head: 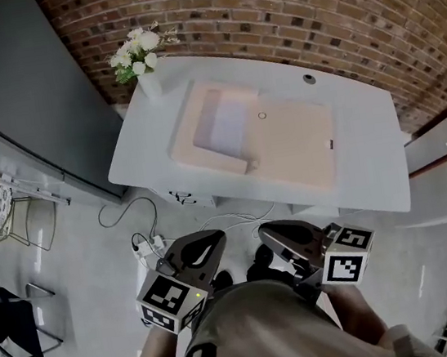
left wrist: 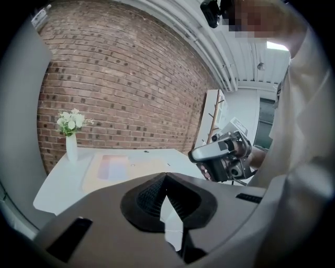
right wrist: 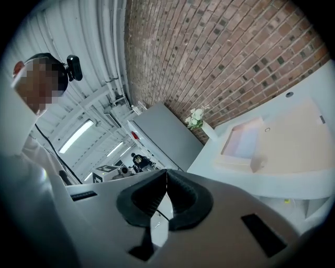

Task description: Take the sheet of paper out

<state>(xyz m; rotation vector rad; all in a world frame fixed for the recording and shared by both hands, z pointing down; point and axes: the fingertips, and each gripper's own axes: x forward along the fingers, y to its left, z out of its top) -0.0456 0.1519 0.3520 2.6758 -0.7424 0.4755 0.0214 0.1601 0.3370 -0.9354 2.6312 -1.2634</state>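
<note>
Paper sheet [head: 227, 125] lies well beyond left gripper's [head: 214, 239] and right gripper's [head: 267, 233] fingers.

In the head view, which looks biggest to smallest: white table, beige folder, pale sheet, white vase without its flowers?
white table
beige folder
pale sheet
white vase
All stand about equally far from the camera, so the order holds.

A: Any legible text?
B: None. Left cube [head: 170, 299] and right cube [head: 348, 253] carry square coded markers, no lettering. The shirt [head: 254, 334] bears a dark mark, possibly a letter; unreadable.
</note>
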